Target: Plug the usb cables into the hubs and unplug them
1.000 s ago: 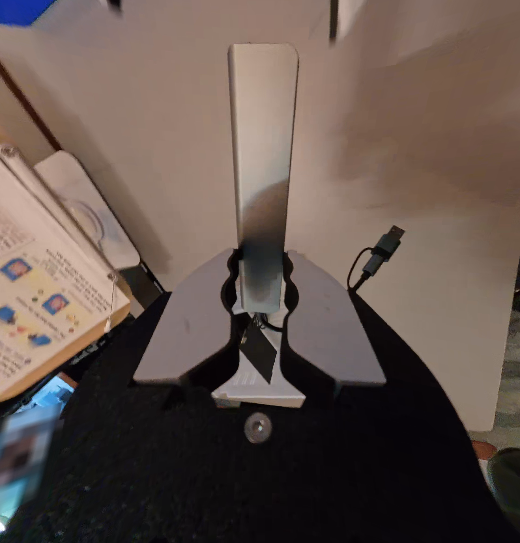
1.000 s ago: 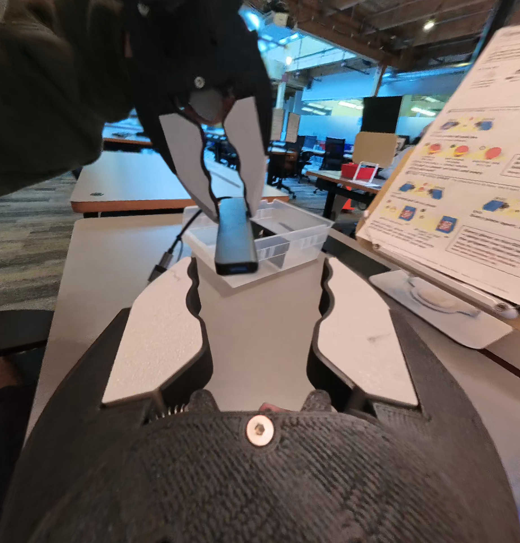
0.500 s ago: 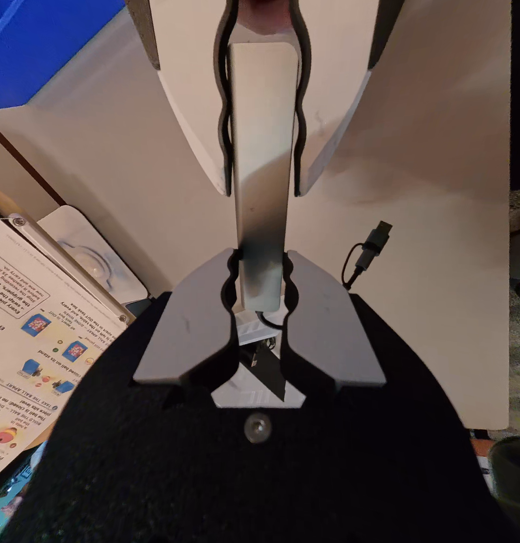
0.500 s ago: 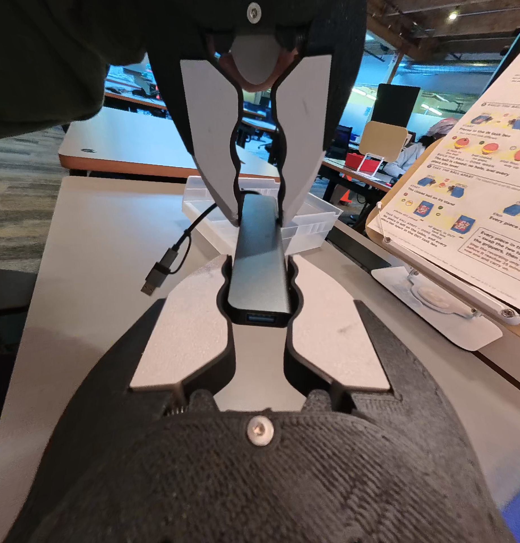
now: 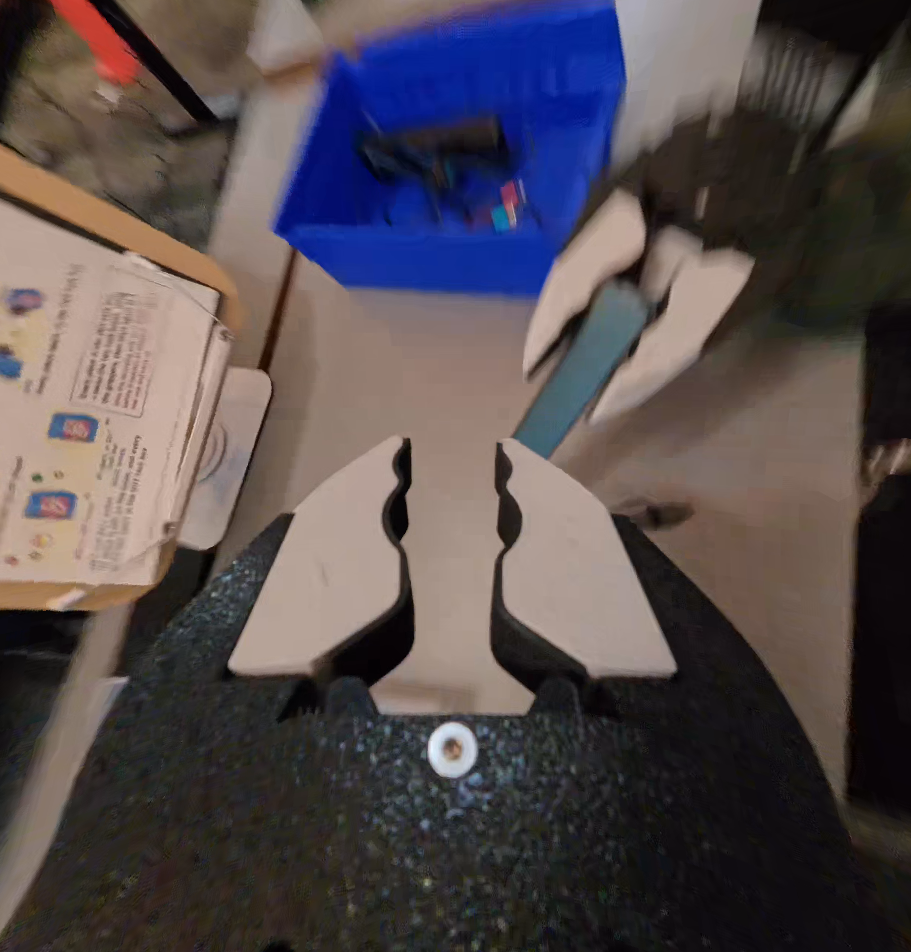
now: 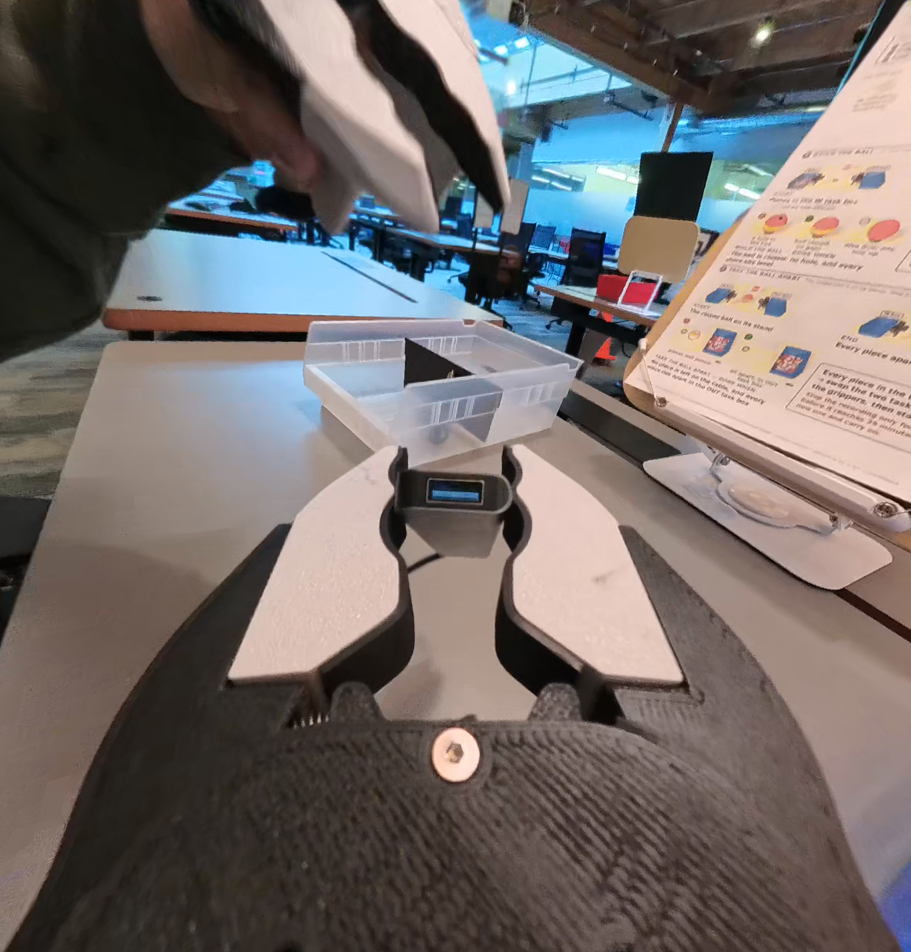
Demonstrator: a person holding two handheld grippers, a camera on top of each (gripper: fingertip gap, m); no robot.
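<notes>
Right gripper (image 6: 453, 494): clamping the hub (image 6: 452, 507) at its fingertips; the blue port is facing the camera, and a dark cable is trailing out beneath.
Left gripper (image 5: 452, 458): standing open with nothing between its fingers; in the right wrist view it is hanging blurred above, well apart from the hub.
What has just changed: half a second ago both grippers were gripping the hub, one at each end; a second ago only the left was holding it. The left has let go and is swinging away, so the handover to the right is done.
Hub, seen from the left: showing as a blurred teal-grey bar (image 5: 582, 371) between the right gripper's fingers (image 5: 561, 304), slanting down toward the counter (image 5: 433, 360).
Plug: a dark blurred shape (image 5: 659, 512) is lying on the counter just right of the left gripper; probably the cable's plug, though too smeared to be sure.
Meaning for the task: nothing is plugged into the visible port yet. In my judgement the free left gripper is going for a plug, while the right is steadying the hub with the port facing out.
Tray (image 6: 438, 381): clear, divided, sitting on the counter just beyond the hub; something small and dark is lying inside.
Stand (image 6: 783, 319): a printed sheet is leaning on it at the right of the counter.
Bin (image 5: 443, 170): blue, far off, holding dark blurred items.
</notes>
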